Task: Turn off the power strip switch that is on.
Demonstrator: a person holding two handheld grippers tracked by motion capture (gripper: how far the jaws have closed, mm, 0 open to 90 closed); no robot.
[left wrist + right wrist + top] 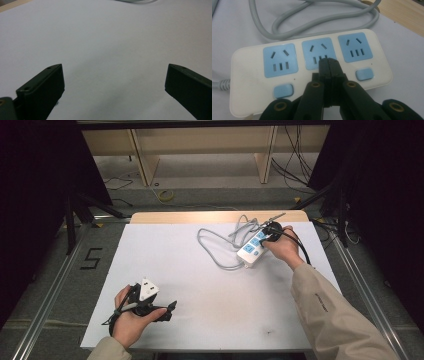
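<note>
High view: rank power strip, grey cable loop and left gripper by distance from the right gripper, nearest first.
1. power strip: right under the right gripper, far right of the table.
2. grey cable: looped just left of the strip.
3. left gripper: near left corner, far across the table.

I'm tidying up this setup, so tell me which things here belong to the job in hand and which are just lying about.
In the job:
power strip, white with three blue sockets and blue switches
right gripper, jaws shut, tips over the strip's middle switch spot
grey cable of the strip, looped on the table

Lying about:
left gripper, jaws open over bare table
yellow cable and black cables on the floor
</note>
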